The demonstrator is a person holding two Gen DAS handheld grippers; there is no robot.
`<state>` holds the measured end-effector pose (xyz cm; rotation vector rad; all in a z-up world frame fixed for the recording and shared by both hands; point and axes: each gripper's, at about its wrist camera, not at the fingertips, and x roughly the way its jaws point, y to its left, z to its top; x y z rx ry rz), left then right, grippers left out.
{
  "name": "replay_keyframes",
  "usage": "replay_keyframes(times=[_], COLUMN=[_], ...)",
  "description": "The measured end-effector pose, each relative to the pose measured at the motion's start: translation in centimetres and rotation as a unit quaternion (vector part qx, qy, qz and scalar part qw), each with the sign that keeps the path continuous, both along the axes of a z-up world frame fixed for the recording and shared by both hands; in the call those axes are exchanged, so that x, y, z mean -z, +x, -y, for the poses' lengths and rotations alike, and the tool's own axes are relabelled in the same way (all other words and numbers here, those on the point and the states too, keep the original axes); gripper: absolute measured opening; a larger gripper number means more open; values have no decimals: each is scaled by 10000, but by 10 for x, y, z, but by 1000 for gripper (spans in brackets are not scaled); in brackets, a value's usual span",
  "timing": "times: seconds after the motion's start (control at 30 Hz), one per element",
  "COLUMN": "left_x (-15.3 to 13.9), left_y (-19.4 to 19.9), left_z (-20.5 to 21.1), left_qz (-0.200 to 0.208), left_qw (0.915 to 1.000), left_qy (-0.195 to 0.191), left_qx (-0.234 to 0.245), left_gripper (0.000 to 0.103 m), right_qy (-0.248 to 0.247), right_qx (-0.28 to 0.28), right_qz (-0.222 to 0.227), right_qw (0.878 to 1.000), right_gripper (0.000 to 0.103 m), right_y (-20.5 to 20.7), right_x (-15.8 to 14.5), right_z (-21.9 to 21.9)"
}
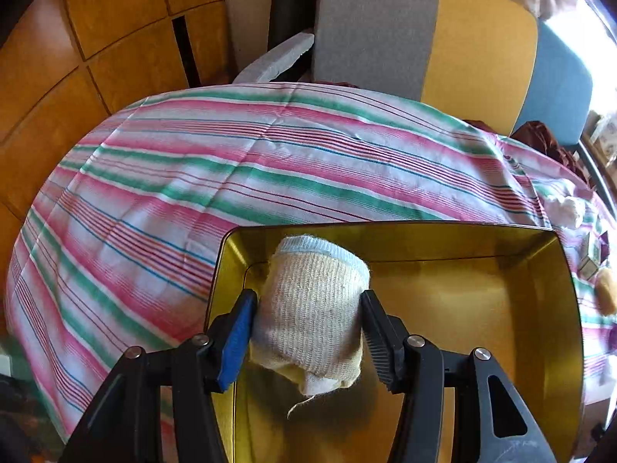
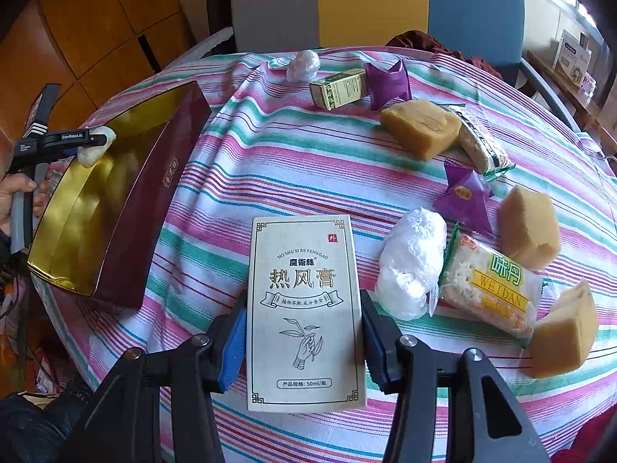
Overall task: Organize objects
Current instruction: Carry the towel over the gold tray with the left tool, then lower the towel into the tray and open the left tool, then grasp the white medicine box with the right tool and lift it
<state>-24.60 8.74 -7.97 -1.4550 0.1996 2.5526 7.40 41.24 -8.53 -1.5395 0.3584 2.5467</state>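
My left gripper (image 1: 308,328) is shut on a rolled beige bandage (image 1: 312,308) and holds it over the gold-lined box (image 1: 540,308). In the right wrist view the same box (image 2: 154,193) shows maroon outer walls at the left of the table, with the left gripper (image 2: 92,146) above its far corner. My right gripper (image 2: 304,339) is shut on a flat grey medicine carton (image 2: 304,308) with Chinese print, held just above the striped cloth (image 2: 270,162).
Loose on the cloth at the right: yellow sponge blocks (image 2: 420,127), purple sachets (image 2: 387,81), a small green box (image 2: 339,88), wrapped snack bars (image 2: 489,289), a white plastic-wrapped ball (image 2: 410,266). Grey, yellow and blue chair backs (image 2: 370,0) stand behind the table.
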Motion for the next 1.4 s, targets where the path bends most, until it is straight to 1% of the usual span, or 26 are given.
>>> replay_keyframes(times=[0.07,0.17,0.3,0.37,0.5,0.6,0.7,0.77,0.9,1.0,1.13,1.27,1.4], left_x=[-1,-6,-18,-26,-42,-48,-48,-49,-53,-53,-53,-55,-56], left_y=[0,5,19,32,73,110,139,154,179,189,195,199,201], left_z=[-2,-4,1,7,21,30,34,35,37,42,53,64,72], left_qz=[-92,-217,-454,-549,-715,-744,-690,-667,-772,-838,-878,-998,-1065], left_qw=[9999,9996,9988,9984,9972,9964,9958,9953,9939,9936,9932,9925,9918], left_qy=[-123,-141,-164,-90,177,388,601,692,784,760,760,702,687], left_qx=[6,83,115,104,88,107,93,90,96,64,-23,-97,-169], left_gripper=[56,59,60,60,60,61,61,61,62,63,63,65,66], right_qy=[-19,-13,-3,26,118,182,207,199,167,124,100,99,-20], right_qx=[11,10,4,-25,-35,-1,156,282,413,256,-157,-625,-915], right_qz=[-5,-5,-4,1,6,13,29,-49,-318,-528,-693,-724,-667], right_qw=[10000,10000,10000,10000,9999,9998,9997,9994,9985,9982,9974,9954,9936], right_gripper=[52,52,52,52,52,52,51,51,51,51,51,51,51], right_y=[0,0,0,0,-1,-1,1,4,8,4,-14,-36,-56], right_x=[0,0,0,0,0,0,-1,-8,-34,-56,-77,-88,-89], right_z=[-1,-1,-1,-1,1,4,4,5,12,29,65,105,135])
